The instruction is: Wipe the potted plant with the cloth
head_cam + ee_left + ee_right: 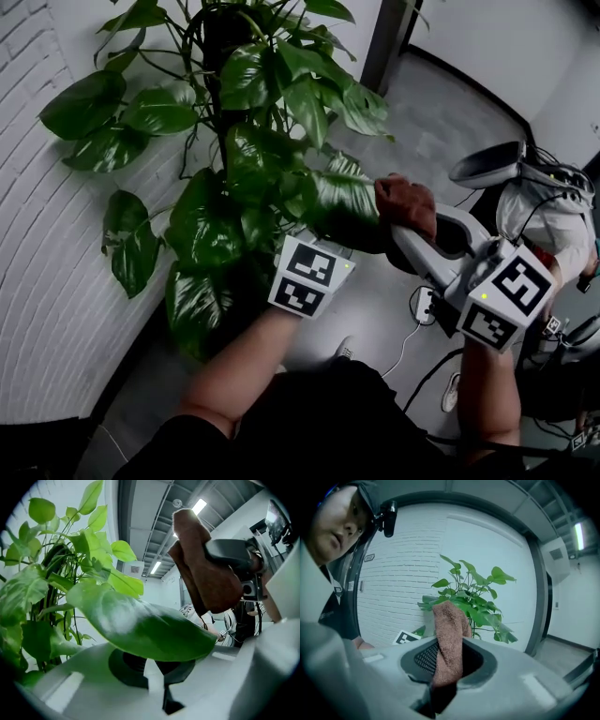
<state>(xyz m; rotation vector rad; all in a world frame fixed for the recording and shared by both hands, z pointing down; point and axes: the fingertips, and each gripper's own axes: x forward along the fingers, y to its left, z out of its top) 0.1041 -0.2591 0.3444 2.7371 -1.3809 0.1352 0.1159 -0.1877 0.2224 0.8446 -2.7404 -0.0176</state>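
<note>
White-painted brick wall (47, 309) along the left, pale grey floor (441, 131) running off to the right. Against that wall, potted plant (234, 122): broad glossy leaves on dark stems, filling the upper left of the head view.

Grips brown cloth (405, 202) in right gripper (419, 236), jaws clenched on its lower end. In the right gripper view, cloth standing up out of the dark mouth between them, with the plant beyond.

Presses the bunched cloth onto the upper face of one large leaf (342, 199) on the plant's right side, touching it near the tip.

Holds left gripper (154, 670) low under that foliage, with only its marker cube (309, 274) and the bare forearm (234, 366) clear of the leaves in the head view.

In the left gripper view, jaws drawn together to a narrow slit. Large leaf lying broadside just above their mouth, its lower edge overlapping the dark recess; cannot tell whether pinched or merely resting there. Past the leaf's tip, the cloth in the other gripper's dark jaw, and ceiling strip lights (199, 506) behind.

On the floor near the right forearm, power strip (424, 305) with white cable.
</note>
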